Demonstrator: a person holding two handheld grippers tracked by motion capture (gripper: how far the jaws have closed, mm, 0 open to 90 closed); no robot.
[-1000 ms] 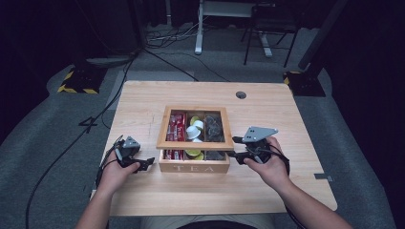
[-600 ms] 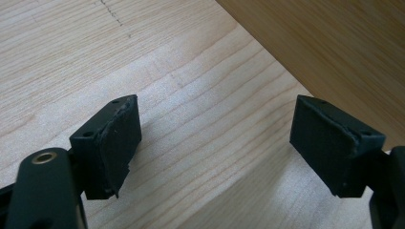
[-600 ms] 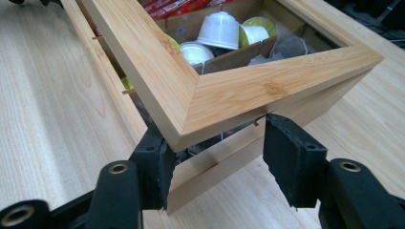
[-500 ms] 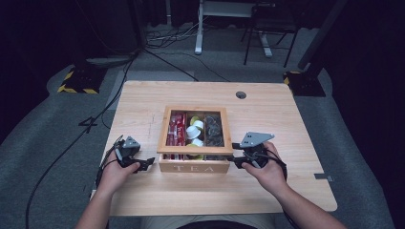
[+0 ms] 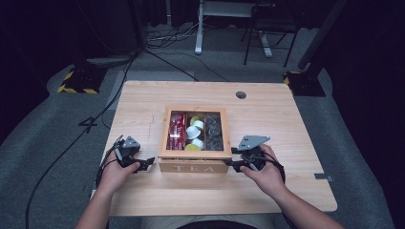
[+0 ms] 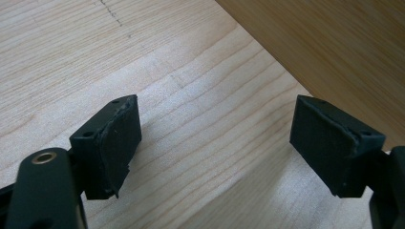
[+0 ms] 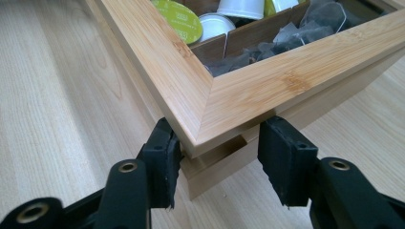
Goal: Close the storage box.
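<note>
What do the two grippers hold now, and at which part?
Nothing is clamped. The right gripper has its open fingers around the tea box front corner; the left gripper is open over bare table.

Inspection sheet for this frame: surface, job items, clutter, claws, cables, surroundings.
Surface: light wooden table, round grommet hole at the far side.
Job's things: wooden tea box marked TEA, three compartments: red packets, pods, dark tea bags.
Clutter: nothing seen.
Grippers: left claw open at the box's near left corner, not touching; right claw open, jaws astride the near right corner.
Cables: black cable trails off the left edge to the floor.
Surroundings: grey floor, dark room, desk frame behind.
</note>
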